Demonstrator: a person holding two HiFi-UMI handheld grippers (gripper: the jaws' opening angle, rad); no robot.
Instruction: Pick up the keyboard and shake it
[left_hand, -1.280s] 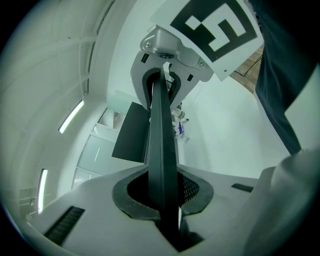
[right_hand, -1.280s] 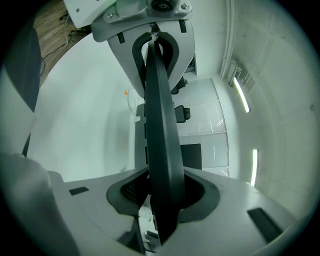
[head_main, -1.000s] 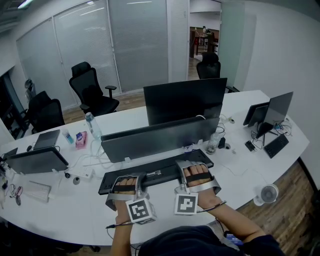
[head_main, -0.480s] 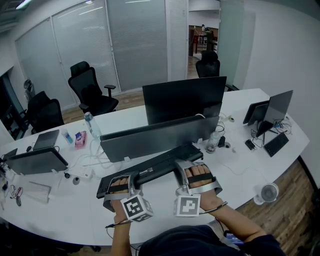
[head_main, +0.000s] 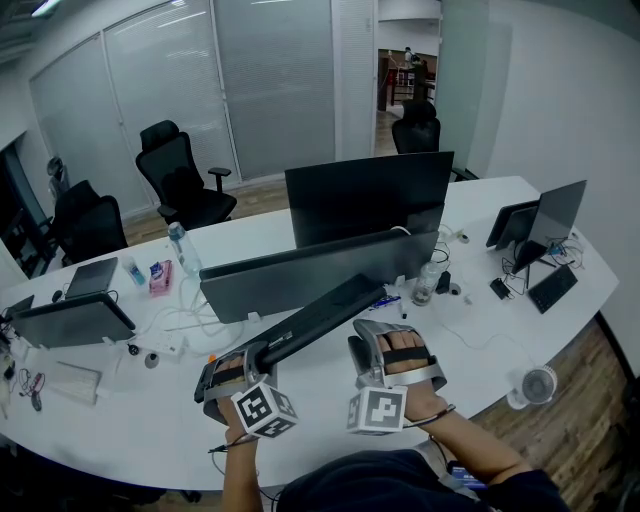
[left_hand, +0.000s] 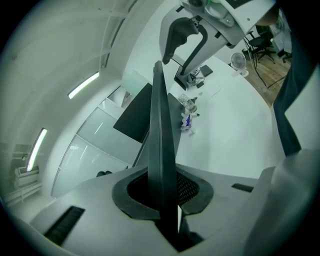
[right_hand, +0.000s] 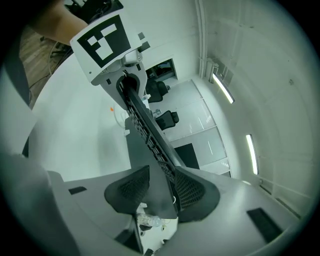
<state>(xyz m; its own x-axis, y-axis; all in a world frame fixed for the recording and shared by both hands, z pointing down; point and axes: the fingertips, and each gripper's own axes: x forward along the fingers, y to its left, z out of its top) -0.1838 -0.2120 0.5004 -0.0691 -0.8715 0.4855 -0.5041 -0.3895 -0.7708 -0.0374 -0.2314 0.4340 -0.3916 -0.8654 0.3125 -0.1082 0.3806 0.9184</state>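
Note:
The long black keyboard (head_main: 310, 320) is off the white desk (head_main: 480, 330) and slants up from lower left to upper right in the head view. My left gripper (head_main: 235, 375) is shut on its left end; in the left gripper view the keyboard (left_hand: 162, 150) stands edge-on, clamped in the left gripper (left_hand: 162, 192). My right gripper (head_main: 378, 335) holds the right end. In the right gripper view the keyboard (right_hand: 147, 135) runs out from between the pads of the right gripper (right_hand: 157, 192), which press on it, toward the left gripper (right_hand: 125, 85) at its far end.
Just behind the keyboard stand a wide dark monitor (head_main: 365, 195) and a lower screen (head_main: 300, 275). A glass (head_main: 425, 285) and cables sit to their right, a water bottle (head_main: 185, 250) and a laptop (head_main: 70, 320) to the left. A small fan (head_main: 537, 385) stands at the right edge of the desk.
The keyboard lay flat on the desk a second ago. Both grippers have lifted it, its right end rising and swinging back toward the monitors, and the left gripper has rolled.

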